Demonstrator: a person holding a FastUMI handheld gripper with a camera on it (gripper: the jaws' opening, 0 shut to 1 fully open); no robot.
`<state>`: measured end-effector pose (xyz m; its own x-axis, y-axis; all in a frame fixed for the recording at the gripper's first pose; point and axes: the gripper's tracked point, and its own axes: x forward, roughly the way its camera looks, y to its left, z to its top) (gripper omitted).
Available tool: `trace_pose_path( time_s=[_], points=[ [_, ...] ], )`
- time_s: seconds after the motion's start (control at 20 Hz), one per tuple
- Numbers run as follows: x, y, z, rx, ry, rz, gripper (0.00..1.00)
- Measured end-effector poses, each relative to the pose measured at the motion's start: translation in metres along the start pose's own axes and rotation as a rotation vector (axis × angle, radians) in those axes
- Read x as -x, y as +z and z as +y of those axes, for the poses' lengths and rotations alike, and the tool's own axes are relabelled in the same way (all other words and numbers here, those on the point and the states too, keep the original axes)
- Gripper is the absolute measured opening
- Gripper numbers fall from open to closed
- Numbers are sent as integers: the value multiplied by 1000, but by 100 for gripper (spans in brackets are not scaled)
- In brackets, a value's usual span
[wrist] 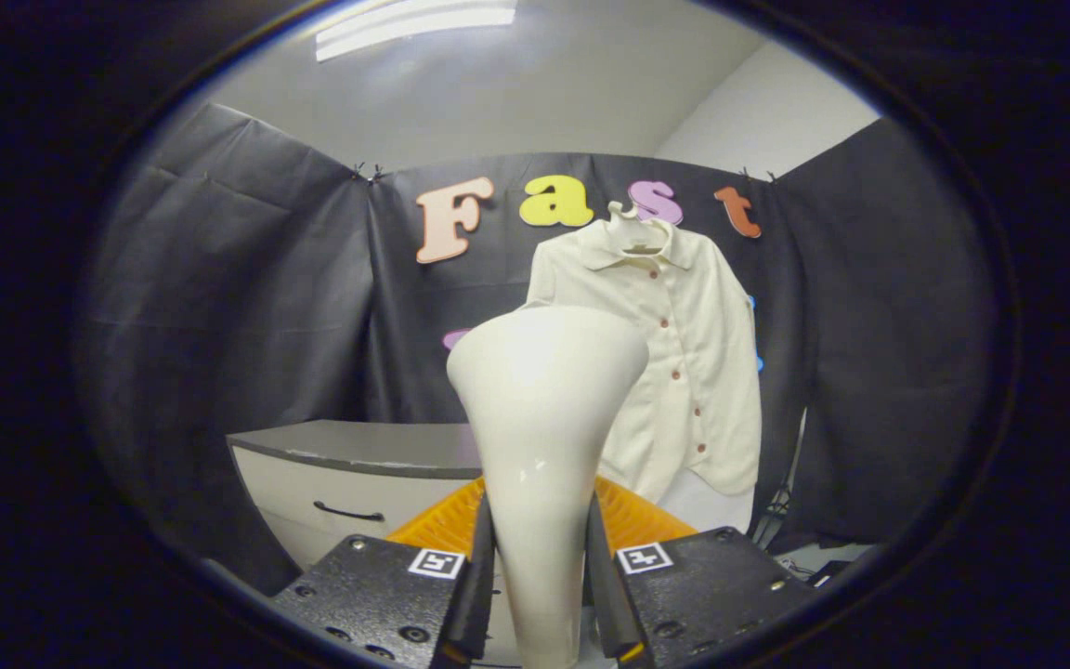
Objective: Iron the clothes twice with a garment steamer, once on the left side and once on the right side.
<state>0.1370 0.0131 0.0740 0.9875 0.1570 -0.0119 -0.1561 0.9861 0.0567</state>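
A cream button-up shirt (pixel 684 353) hangs on a hanger against the booth's black wall, beyond the fingers and a little to their right. My gripper (pixel 540 576) is shut on the handle of a white garment steamer (pixel 544 409). The steamer stands upright between the fingers, and its wide head rises in front of the shirt's left side, covering part of it. The head is still apart from the cloth, at some distance from the shirt.
A grey-topped white cabinet (pixel 349 465) with a dark drawer handle stands low to the left of the steamer. Something orange and ribbed (pixel 632 516) lies just behind the fingers. Cables (pixel 776 520) hang low by the wall on the right.
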Motion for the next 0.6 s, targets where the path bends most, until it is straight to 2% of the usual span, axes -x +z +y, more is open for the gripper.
trace_pose_path(
  time_s=[0.15, 0.3, 0.6],
  points=[
    [8, 2, 24, 18, -21, 45, 45],
    [21, 18, 50, 2, 6, 67, 45],
    [49, 47, 74, -47, 57, 17, 45]
  ],
)
